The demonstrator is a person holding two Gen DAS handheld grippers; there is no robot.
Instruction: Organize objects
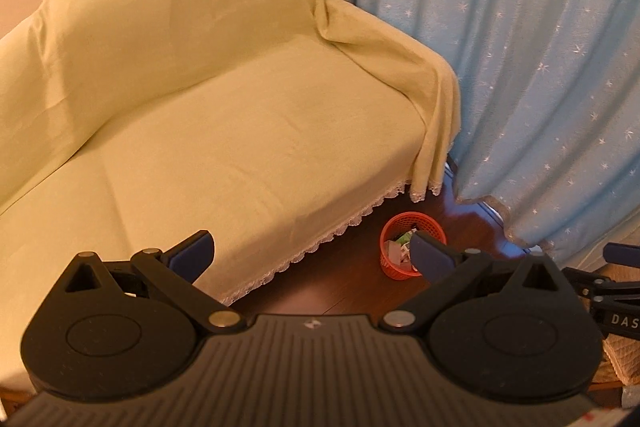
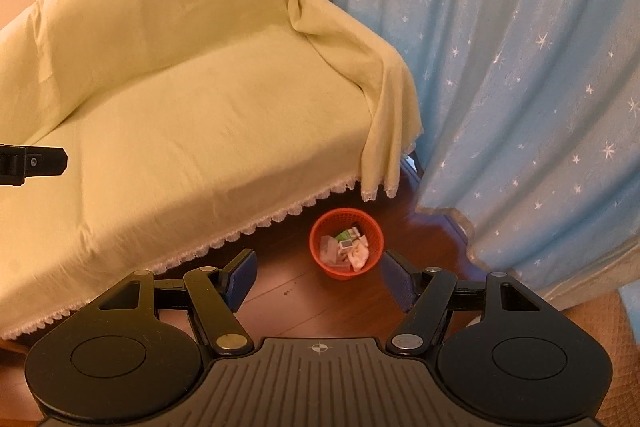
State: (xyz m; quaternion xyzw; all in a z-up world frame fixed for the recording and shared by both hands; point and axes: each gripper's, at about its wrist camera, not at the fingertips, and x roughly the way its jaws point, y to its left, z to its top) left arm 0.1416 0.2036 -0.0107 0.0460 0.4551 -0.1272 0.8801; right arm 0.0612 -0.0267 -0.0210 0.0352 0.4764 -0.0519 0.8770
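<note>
Dark wooden floor (image 2: 340,301) runs between a sofa (image 2: 192,115) draped in a pale yellow-green cover with a lace hem and a light blue curtain (image 2: 520,75) sprinkled with white stars, and on that strip of floor, close to the sofa's corner, stands a small red basket (image 2: 346,269). Seen from the right wrist, the basket sits beyond and between the two blue-padded fingers of the right gripper (image 2: 318,277), slightly nearer the right-hand finger, and it holds a jumble of small things (image 2: 347,247): what look like little boxes, a clear packet and a crumpled pale cloth, though they are too small to name with certainty. The basket seems to serve as the collecting place, which would explain why the loose items lie inside it while the sofa seat shows nothing on it. The right gripper's fingers stand well apart with nothing between them. The left gripper (image 1: 312,255) is likewise spread wide and empty; from its camera the basket (image 1: 394,247) lies just behind its right-hand finger, which covers part of the rim. Both tools point steeply downward from well above the floor, so neither is near enough to touch the basket. At the right edge of the left view a part of the other tool shows, and a dark piece of the left tool shows at the left edge of the right view, so the two are held side by side. Judging by the filled basket and empty fingers, the tidying looks largely done.
</note>
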